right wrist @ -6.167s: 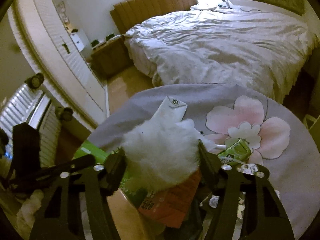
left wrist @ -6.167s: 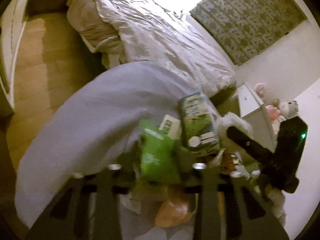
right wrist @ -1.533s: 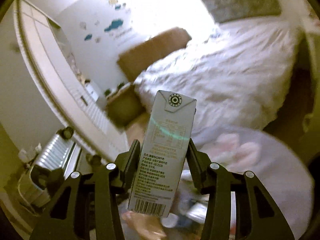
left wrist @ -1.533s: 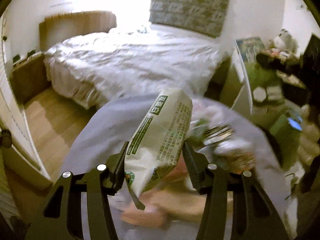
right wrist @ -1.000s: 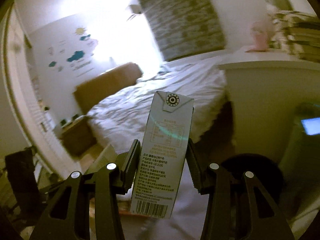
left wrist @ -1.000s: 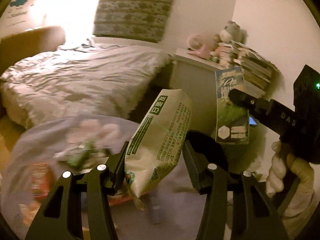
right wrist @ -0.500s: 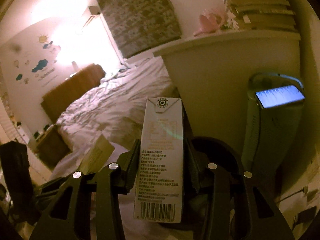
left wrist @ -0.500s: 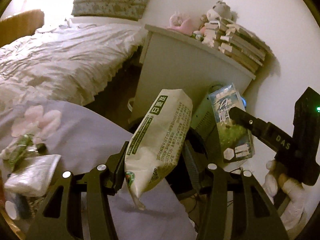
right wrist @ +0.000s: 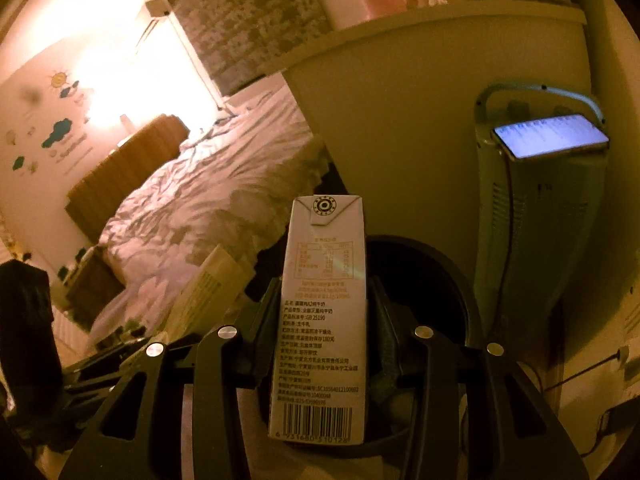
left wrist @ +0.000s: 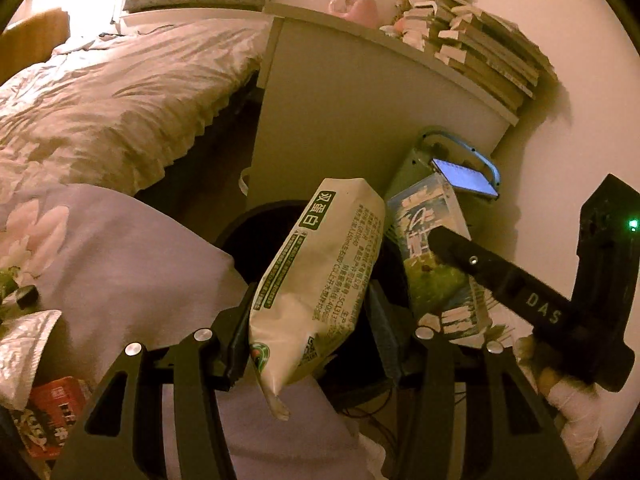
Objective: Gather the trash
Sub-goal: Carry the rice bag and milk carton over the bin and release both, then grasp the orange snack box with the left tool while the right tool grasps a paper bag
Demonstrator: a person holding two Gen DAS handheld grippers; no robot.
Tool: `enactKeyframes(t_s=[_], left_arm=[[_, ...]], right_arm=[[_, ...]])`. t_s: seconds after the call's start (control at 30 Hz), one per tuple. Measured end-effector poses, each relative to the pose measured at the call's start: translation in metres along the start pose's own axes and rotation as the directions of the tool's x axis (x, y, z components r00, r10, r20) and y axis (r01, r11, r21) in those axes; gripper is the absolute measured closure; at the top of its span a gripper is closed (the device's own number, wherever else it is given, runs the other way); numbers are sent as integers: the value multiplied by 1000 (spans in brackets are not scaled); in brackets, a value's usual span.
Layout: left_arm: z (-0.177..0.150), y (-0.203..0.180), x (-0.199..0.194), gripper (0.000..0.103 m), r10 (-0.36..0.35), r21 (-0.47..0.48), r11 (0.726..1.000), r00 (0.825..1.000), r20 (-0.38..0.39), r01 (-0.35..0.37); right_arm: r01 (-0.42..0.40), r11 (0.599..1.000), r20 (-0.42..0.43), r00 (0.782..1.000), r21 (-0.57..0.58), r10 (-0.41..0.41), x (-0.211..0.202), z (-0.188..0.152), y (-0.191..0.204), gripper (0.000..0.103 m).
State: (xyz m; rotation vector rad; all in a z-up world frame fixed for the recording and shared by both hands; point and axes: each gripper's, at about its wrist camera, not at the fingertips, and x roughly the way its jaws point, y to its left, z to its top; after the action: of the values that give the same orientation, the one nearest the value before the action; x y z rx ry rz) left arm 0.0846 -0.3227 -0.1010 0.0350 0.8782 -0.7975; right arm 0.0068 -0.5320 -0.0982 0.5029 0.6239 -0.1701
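Our left gripper (left wrist: 310,326) squeezes a snack bag (left wrist: 320,276), our right gripper (right wrist: 324,332) a milk carton (right wrist: 322,320), both over the black bin (right wrist: 436,280); a heater (right wrist: 536,220) stands just behind the bin.

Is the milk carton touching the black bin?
Cannot tell. In the right wrist view, the milk carton overlaps the black bin, hiding any gap.

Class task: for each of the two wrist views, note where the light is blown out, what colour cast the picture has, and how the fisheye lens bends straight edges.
Left wrist view: warm orange cast, glare at the upper left window, the cabinet edge bowed; the snack bag is sharp. Right wrist view: dimmer, the window washes out the wall, the milk carton is sharp, the phone screen glows blue-white.
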Motion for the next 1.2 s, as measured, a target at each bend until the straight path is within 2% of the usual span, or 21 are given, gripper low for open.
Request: enactKeyframes(t_s=[0.43, 0.47, 0.53, 0.57, 0.6, 0.63, 0.97, 1.2], left_arm=[[-1, -8, 19, 49, 19, 17, 1000, 998, -51, -18], [-1, -8, 20, 47, 22, 17, 1000, 998, -55, -22], [-1, -8, 18, 32, 33, 13, 999, 998, -54, -32], [-1, -7, 16, 25, 38, 11, 999, 998, -46, -38], [-1, -7, 14, 24, 41, 11, 999, 998, -38, -40], [-1, -7, 11, 24, 42, 11, 999, 999, -34, -42], [-7, 8, -33, 24, 51, -26, 998, 998, 25, -51], [-29, 46, -88, 24, 105, -107, 990, 991, 80, -96]], right_arm=[[29, 999, -62, 998, 25, -28, 15, -13, -8, 58], [33, 999, -63, 998, 24, -32, 15, -14, -9, 58], [35, 999, -63, 997, 23, -34, 14, -13, -9, 54], [35, 999, -59, 998, 24, -34, 13, -12, -10, 42], [33, 999, -50, 998, 28, -32, 10, -12, -10, 33], [30, 999, -42, 999, 32, -29, 8, -12, -10, 31], [-4, 1000, -15, 1000, 2, 4, -8, -10, 9, 28], [-88, 993, -55, 995, -81, 84, -5, -12, 57, 28]])
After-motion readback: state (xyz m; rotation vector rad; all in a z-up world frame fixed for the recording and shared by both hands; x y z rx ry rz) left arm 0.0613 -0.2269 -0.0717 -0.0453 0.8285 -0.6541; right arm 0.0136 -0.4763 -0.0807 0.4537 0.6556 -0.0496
